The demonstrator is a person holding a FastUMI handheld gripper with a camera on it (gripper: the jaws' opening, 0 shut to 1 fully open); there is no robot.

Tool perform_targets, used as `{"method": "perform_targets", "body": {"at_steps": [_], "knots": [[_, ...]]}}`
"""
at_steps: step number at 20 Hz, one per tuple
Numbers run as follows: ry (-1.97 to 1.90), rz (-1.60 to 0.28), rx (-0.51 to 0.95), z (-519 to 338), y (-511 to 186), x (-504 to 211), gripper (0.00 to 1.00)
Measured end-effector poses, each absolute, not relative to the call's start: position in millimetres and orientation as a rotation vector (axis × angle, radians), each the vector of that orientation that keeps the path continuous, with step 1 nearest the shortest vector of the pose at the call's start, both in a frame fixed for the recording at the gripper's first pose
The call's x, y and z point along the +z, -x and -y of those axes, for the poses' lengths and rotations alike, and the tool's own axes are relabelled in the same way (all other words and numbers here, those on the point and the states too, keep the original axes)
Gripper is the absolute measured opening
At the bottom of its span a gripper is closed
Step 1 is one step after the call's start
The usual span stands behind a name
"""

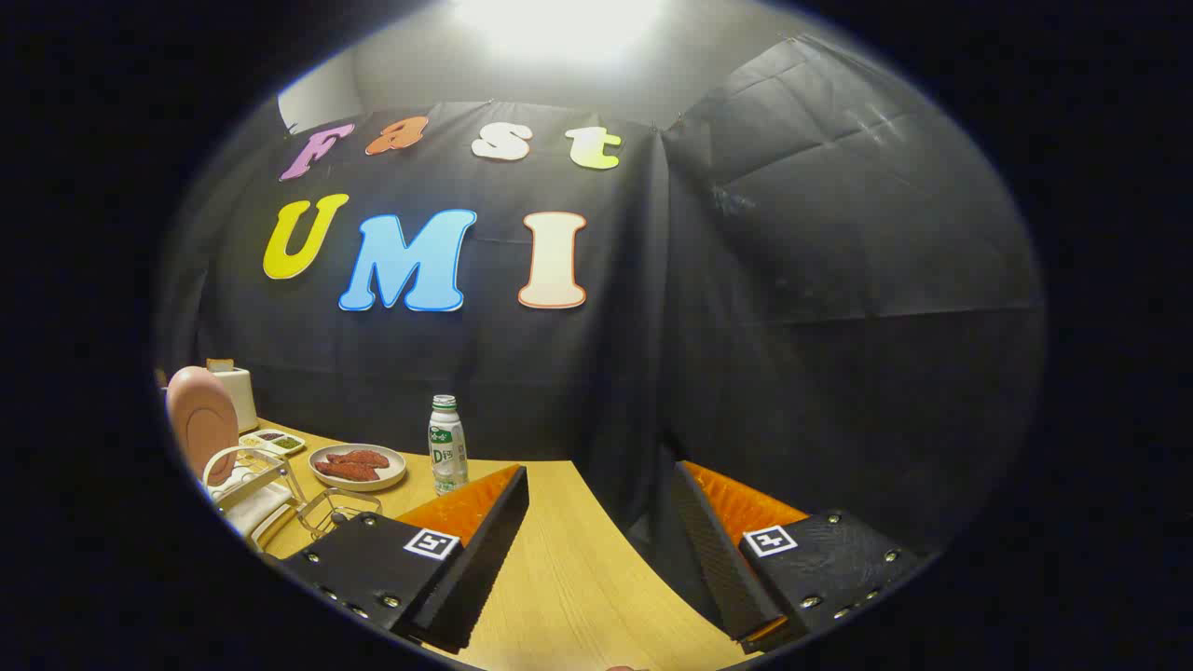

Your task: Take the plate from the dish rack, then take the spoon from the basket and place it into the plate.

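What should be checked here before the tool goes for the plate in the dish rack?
1. Tool open and holding nothing: ok, fingers spread wide with only bare table between them.
2. Pink plate standing on edge in the dish rack: ok, upright, off to the left beyond the left finger.
3. Tool lined up with the plate: not ok, it points at the black cloth wall, well right of the rack.
4. Path to the rack: cannot tell; the bottle and the dish of red food stand close by.
5. Spoon and basket located: cannot tell.
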State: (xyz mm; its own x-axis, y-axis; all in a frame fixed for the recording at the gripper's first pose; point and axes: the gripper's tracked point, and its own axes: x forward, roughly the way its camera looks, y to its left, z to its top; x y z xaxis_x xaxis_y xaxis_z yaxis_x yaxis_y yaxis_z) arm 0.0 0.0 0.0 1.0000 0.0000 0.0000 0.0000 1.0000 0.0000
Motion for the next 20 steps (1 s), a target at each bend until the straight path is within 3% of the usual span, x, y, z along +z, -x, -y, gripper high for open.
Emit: {"method": "perform_targets", "body": {"at_steps": [5,11,20], "knots": [[-0.004,-0.044,0.040,-24,59,41,0.95],[-0.036,-0.015,0.209,-103,119,99,0.95],[-0.086,0.047,0.444,-219,146,172,0.95]]}}
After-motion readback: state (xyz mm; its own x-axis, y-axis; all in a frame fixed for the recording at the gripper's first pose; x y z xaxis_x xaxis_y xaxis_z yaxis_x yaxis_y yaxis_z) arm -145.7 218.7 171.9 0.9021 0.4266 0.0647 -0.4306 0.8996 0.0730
